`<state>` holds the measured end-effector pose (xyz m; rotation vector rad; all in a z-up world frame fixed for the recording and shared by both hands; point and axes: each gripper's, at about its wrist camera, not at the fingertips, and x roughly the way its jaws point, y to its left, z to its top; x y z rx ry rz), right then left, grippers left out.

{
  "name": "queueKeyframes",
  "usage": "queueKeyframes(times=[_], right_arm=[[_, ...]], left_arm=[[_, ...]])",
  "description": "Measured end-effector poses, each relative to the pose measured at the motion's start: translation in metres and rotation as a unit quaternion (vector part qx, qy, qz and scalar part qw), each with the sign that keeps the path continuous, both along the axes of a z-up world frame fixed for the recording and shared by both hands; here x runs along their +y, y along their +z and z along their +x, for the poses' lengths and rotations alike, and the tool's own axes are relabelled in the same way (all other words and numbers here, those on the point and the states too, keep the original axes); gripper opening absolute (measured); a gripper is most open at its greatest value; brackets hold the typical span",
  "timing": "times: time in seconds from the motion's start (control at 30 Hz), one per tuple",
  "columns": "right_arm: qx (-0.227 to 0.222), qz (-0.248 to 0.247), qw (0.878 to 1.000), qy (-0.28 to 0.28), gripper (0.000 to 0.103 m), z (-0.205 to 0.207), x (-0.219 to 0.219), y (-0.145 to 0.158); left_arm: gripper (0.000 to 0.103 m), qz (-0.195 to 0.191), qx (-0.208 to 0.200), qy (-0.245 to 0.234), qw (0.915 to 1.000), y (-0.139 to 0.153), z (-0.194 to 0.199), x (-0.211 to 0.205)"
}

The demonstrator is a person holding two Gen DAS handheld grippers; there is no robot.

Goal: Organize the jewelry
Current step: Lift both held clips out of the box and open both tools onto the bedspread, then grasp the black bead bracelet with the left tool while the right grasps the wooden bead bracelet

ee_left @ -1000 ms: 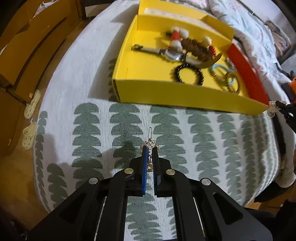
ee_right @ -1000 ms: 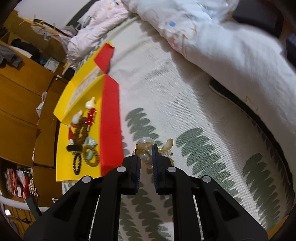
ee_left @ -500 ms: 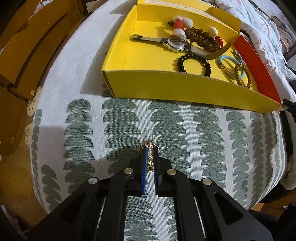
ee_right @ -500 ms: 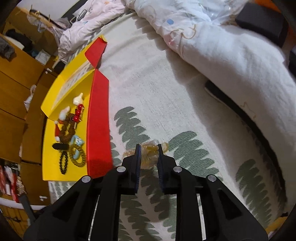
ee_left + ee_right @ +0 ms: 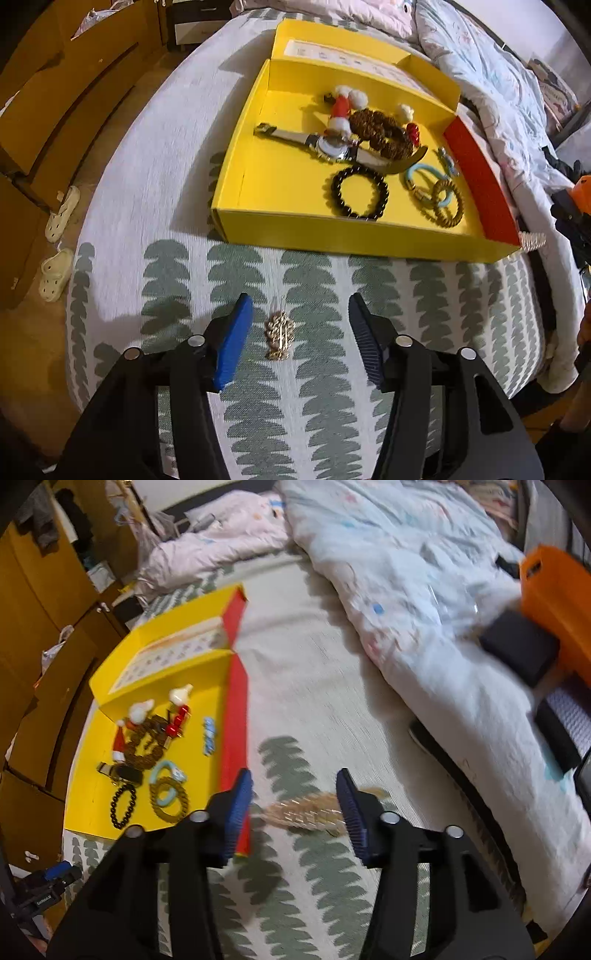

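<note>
The yellow box (image 5: pixel 236 218) sits on the leaf-patterned bedspread (image 5: pixel 325 369) and serves as the landmark here; inside it lie a watch (image 5: pixel 328 146), a black bead bracelet (image 5: pixel 360 192), a brown bead bracelet (image 5: pixel 447 206) and other pieces. On the bedspread, in front of the box's near wall and apart from it, lies a small gold chain piece (image 5: pixel 279 334), bunched into a little heap. The left gripper (image 5: pixel 301 339) hangs above it with its jaws opening; the chain lies between the two fingers, touched by neither. Just beside the box's red flap (image 5: pixel 234 716), on the side away from the compartment, a pale beaded bracelet (image 5: pixel 306 814) lies stretched on the cloth, blurred in the right wrist view. The right gripper (image 5: pixel 295 808) has its jaws opening too, with the bracelet between them but not pressed by either pad as far as the blur lets me tell. Both pieces look light and limp: the chain would likely drape and slip through a loose pinch, so I judge the best hold is across the thickest part of its heap. The bracelet seems soft and flexible, perhaps elastic; gripping it across its middle should keep it from sagging unevenly. Neither looks fragile, though the fine chain could snag on the woven cloth.
</note>
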<state>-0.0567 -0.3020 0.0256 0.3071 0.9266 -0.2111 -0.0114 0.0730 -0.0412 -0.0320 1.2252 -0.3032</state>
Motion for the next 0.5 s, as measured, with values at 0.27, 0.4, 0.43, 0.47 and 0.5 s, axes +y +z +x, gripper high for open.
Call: queueKeyframes(times=[0.27,0.4,0.43,0.47,0.5], right_arm=[[-0.016,0.045,0.994,0.094,0.052,0.014,0.051,0.013],[0.002,0.051,0.988,0.145,0.052,0.027,0.089,0.003],[0.008,0.047,0.987,0.154,0.052,0.031,0.099,-0.002],[0.013,0.045,0.986,0.161,0.052,0.035,0.106,-0.006],[0.021,0.043,0.985,0.166,0.052,0.039,0.112,-0.012]], left_arm=[[0.066,-0.013,-0.027,-0.013,0.9995,0.019,0.011,-0.015],[0.068,-0.019,-0.034,-0.014,0.9992,0.021,0.031,-0.022],[0.069,-0.018,-0.033,-0.014,0.9992,0.02,0.036,-0.024],[0.069,-0.013,-0.028,-0.01,0.9995,0.017,0.041,-0.025],[0.069,-0.011,-0.02,-0.007,0.9997,0.015,0.047,-0.026]])
